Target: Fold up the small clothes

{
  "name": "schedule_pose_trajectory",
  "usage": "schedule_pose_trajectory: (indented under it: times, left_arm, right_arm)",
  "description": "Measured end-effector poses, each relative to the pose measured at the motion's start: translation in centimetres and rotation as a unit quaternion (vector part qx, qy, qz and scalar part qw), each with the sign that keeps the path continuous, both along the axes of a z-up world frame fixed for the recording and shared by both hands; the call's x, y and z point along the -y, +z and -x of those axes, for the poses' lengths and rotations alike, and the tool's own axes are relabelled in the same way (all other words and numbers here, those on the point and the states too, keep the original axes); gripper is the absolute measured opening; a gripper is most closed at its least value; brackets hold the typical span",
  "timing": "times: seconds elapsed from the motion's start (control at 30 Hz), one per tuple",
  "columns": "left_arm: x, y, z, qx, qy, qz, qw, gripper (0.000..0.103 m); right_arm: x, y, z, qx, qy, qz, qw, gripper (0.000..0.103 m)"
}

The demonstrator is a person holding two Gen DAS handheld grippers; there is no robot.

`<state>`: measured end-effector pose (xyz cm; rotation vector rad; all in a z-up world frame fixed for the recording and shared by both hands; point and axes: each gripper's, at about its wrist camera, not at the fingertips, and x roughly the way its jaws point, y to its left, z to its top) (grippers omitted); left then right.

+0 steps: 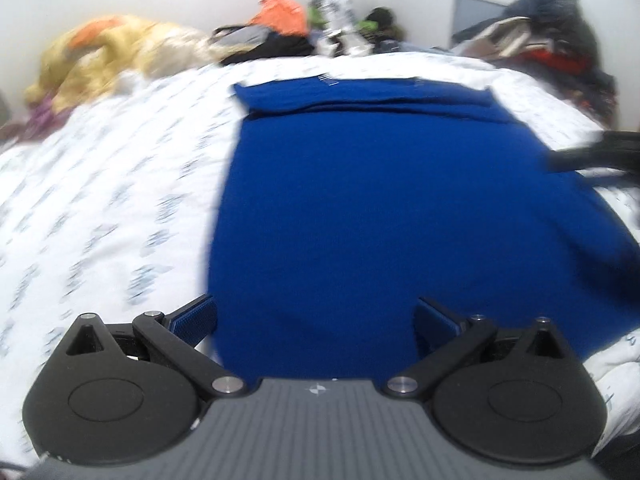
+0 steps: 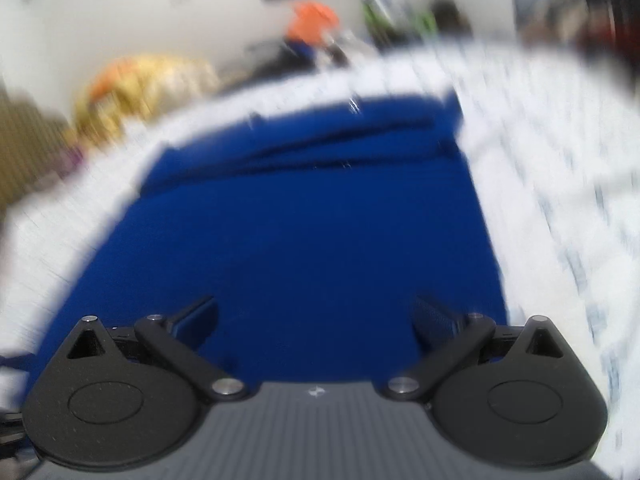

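— Pose of the tools?
— Left tool [image 1: 316, 322] held low, pointing forward over the blue garment [image 1: 360, 208], fingers spread wide, holding nothing. Right tool [image 2: 316, 320] likewise spread and empty; its view is blurred.
— Garment location?
— Flat on the white patterned bed [image 1: 100, 184], far edge folded over, directly ahead of and beneath both tools. Contact cannot be determined.

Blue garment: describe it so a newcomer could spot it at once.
Start at the bed with the white patterned sheet that fills the room. The blue garment lies spread flat on the sheet, its far end folded over into a band, in front of both open grippers. It is the only solid royal-blue item; the other clothes are heaped, yellow, orange and dark, along the bed's far edge.
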<state>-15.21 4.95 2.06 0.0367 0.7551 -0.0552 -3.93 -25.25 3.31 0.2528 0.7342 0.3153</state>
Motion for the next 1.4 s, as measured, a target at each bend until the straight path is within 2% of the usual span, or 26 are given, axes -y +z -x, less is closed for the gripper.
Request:
schedule_pose_trajectory:
  times: [0.07,0.1,0.17,0.2,0.23,0.33,0.37,0.4,0.43,0.53,0.6,0.67,0.73,0.77,0.83,0.87,0.9,0.93,0.97,1.0,1.07,1.1,1.17,1.23,1.33,1.4]
  left_arm:
    - [-2.2,0.0,0.1,-0.027,0.005,0.057,0.998,0.103]
    - [-3.1,0.2,0.5,-0.021,0.006,0.09,0.9957,0.103]
    - [-4.8,0.4,0.7,-0.026,-0.003,0.18,0.9833,0.103]
    - [-5.5,0.3,0.7,-0.036,-0.014,0.226,0.9733,0.103]
    - [-6.3,0.1,0.5,-0.051,-0.029,0.276,0.9593,0.103]
    - [-8.6,-1.3,0.0,-0.103,-0.053,0.409,0.905,0.103]
    - [-9.3,-1.8,-0.1,-0.117,-0.051,0.442,0.8879,0.103]
    - [-9.8,-2.0,-0.2,-0.126,-0.049,0.463,0.8762,0.103]
    - [-10.1,-2.0,-0.3,-0.135,-0.046,0.47,0.8711,0.103]
    - [-10.8,-2.1,-0.3,-0.152,-0.034,0.48,0.8634,0.101]
    - [-10.9,-2.2,-0.1,-0.154,-0.027,0.48,0.8632,0.096]
    - [-10.8,-2.2,0.0,-0.155,-0.02,0.473,0.867,0.087]
    - [-10.9,-2.2,0.0,-0.155,-0.014,0.467,0.8703,0.08]
    - [-11.1,-2.1,-0.1,-0.156,-0.013,0.462,0.8727,0.074]
    - [-11.7,-2.0,-0.3,-0.161,-0.008,0.446,0.8806,0.056]
    - [-11.7,-2.1,-0.4,-0.169,-0.004,0.432,0.8858,0.031]
    - [-11.6,-2.3,-0.4,-0.18,-0.001,0.418,0.8903,0.001]
    - [-11.5,-2.5,-0.6,-0.188,0.002,0.412,0.8916,0.008]
    - [-11.6,-2.6,-0.7,-0.189,0.002,0.415,0.8902,0.006]
    - [-11.5,-2.5,-0.9,-0.19,0.0,0.41,0.8922,0.005]
    - [-11.1,-1.1,-1.2,-0.177,-0.014,0.386,0.9051,0.004]
    - [-11.0,-0.2,-1.7,-0.164,-0.03,0.387,0.907,0.004]
    - [-10.8,2.4,-3.2,-0.127,-0.065,0.389,0.9101,0.004]
    - [-10.7,5.1,-5.9,-0.079,-0.094,0.377,0.9178,0.004]
    - [-10.4,8.0,-11.9,-0.012,-0.12,0.363,0.9239,0.004]
    - [-9.8,8.9,-16.9,0.026,-0.121,0.348,0.9291,0.004]
  right_arm:
    - [4.1,0.1,1.3,-0.049,-0.015,-0.065,0.997,0.103]
    - [6.0,-0.2,1.9,-0.08,-0.028,-0.093,0.992,0.103]
    - [9.3,-0.7,3.4,-0.116,-0.029,-0.172,0.978,0.103]
    - [10.2,-1.0,3.8,-0.138,-0.026,-0.2,0.97,0.103]
    - [10.8,-1.2,4.2,-0.158,-0.019,-0.222,0.962,0.103]
    - [11.4,-3.0,4.8,-0.226,0.039,-0.313,0.922,0.103]
    - [11.1,-3.1,5.0,-0.233,0.054,-0.313,0.919,0.103]
    - [10.7,-3.0,5.0,-0.239,0.066,-0.304,0.92,0.103]
    - [10.4,-3.0,4.8,-0.245,0.072,-0.302,0.918,0.103]
    - [9.8,-3.0,4.4,-0.257,0.069,-0.311,0.912,0.103]
    - [9.4,-3.0,4.4,-0.254,0.069,-0.317,0.911,0.103]
    - [9.0,-3.0,4.5,-0.248,0.067,-0.312,0.915,0.103]
    - [8.7,-2.8,4.6,-0.241,0.067,-0.295,0.922,0.095]
    - [8.6,-2.7,4.6,-0.237,0.067,-0.286,0.926,0.087]
    - [8.7,-2.7,4.9,-0.238,0.059,-0.263,0.933,0.059]
    - [8.9,-3.0,5.1,-0.244,0.05,-0.247,0.936,0.029]
    - [9.0,-3.4,5.3,-0.25,0.046,-0.237,0.938,0.01]
    - [9.1,-3.7,5.4,-0.248,0.045,-0.239,0.938,0.007]
    - [9.2,-4.0,5.5,-0.245,0.045,-0.248,0.936,0.006]
    - [9.2,-4.1,5.6,-0.242,0.042,-0.252,0.936,0.006]
    - [9.2,-3.9,5.6,-0.231,0.044,-0.252,0.939,0.006]
    - [9.3,-3.7,5.5,-0.223,0.048,-0.262,0.938,0.006]
    - [9.4,-2.7,4.4,-0.197,0.058,-0.283,0.937,0.006]
    - [9.8,-1.0,2.4,-0.158,0.063,-0.296,0.94,0.006]
    - [10.7,1.3,-2.7,-0.087,0.059,-0.324,0.94,0.006]
    - [11.4,2.3,-7.4,-0.05,0.042,-0.342,0.937,0.006]
